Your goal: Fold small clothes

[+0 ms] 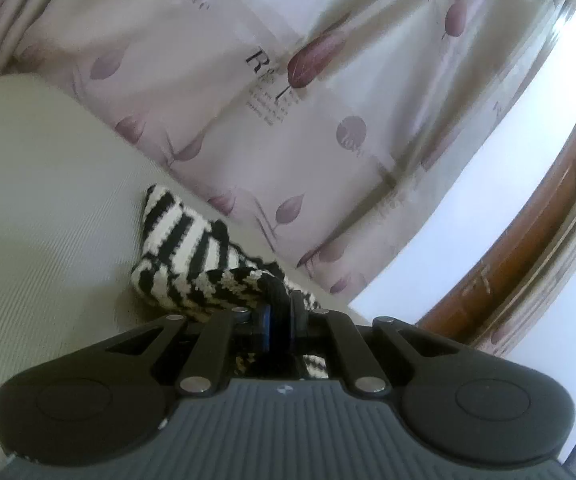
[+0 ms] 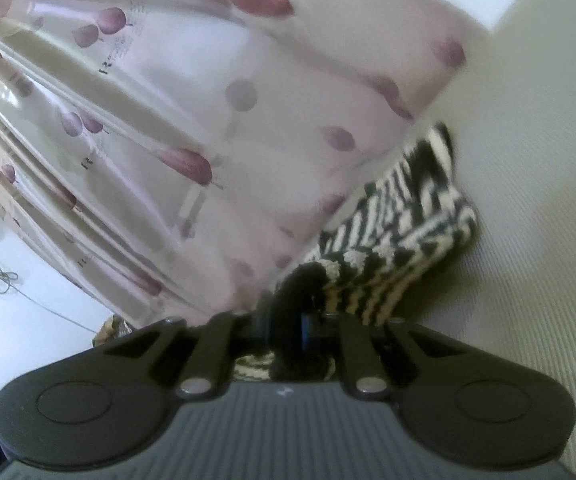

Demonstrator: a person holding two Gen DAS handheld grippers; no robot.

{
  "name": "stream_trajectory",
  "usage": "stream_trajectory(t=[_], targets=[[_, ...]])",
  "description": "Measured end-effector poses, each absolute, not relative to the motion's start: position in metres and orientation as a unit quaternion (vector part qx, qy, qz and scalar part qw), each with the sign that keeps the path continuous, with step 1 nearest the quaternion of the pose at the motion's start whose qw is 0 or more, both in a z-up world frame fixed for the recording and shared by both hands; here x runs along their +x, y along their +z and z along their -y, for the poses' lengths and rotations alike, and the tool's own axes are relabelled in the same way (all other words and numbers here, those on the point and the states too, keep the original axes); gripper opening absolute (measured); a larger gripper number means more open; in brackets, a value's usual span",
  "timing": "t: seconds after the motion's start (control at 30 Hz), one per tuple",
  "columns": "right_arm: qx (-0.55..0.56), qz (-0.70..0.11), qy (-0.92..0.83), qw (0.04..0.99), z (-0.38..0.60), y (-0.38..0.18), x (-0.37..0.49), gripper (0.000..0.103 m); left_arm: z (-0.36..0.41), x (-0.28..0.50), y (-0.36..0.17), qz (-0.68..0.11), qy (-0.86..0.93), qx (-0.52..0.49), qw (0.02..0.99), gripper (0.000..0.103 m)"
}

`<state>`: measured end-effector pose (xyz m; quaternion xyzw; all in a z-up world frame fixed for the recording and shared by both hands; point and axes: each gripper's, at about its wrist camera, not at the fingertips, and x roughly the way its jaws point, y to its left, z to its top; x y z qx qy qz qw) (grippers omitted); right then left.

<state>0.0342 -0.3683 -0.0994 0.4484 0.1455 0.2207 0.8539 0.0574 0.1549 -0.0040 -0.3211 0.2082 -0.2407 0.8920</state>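
striped knit garment [image 1: 192, 252], black and cream, chunky ribbed weave, small. part of it is raised off the pale ribbed surface [image 1: 48, 240] (bed or sofa, can't tell which), the rest still trails on it, close to the leaf-print curtain [image 1: 288, 92]. judged: light, fully limp, no stiffness so it'll sag between any two hold points; the coarse knit gives good friction, slip risk is low, snagging a loop on a pad edge is the likelier fault. stretchy, so pulling the two holds apart will distort it before it flattens

left tongs [image 1: 278, 312] clamped on a bunched dark edge of the knit, cloth filling the gap between the pads. right tongs [image 2: 288, 320] likewise clamped on a rolled dark hem, wad of fabric between the pads; that view is motion-blurred

best holds look like the two ends of one edge, hem or corners, pinched as now. a grip mid-panel would just bunch it
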Motion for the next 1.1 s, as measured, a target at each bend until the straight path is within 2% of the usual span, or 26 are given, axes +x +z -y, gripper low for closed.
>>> stream_trajectory(t=[0.53,1.1], targets=[[0.428,-0.127,0.188,0.875,0.397,-0.063,0.115,0.013,-0.148,0.143,0.018,-0.173,-0.184,-0.324,0.912,0.008],[0.46,-0.156,0.118,0.866,0.42,-0.099,0.223,0.013,-0.14,0.255,-0.034,-0.219,-0.102,-0.327,0.913,0.009]])
